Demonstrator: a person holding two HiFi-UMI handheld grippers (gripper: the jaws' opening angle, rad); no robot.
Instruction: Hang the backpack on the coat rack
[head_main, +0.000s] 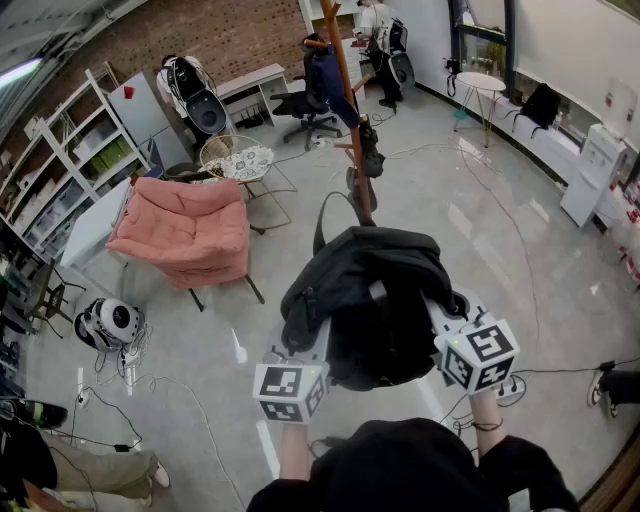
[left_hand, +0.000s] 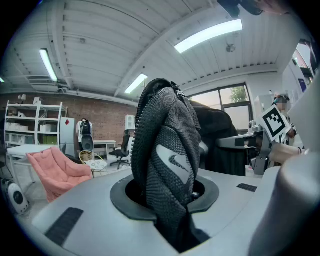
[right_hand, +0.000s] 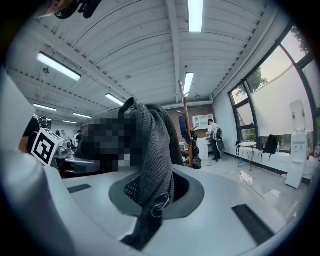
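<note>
Black backpack held in the air between two hand-held grippers, in front of the wooden coat rack that stands on the floor beyond it. The left gripper has its fingers clamped on a thick fold of the bag's mesh fabric. The right gripper has its fingers nearly together on a thin mesh strap.

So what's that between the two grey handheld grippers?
A black fabric backpack, clearest in the head view; the left gripper and right gripper each clamp a fold of its fabric.
</note>
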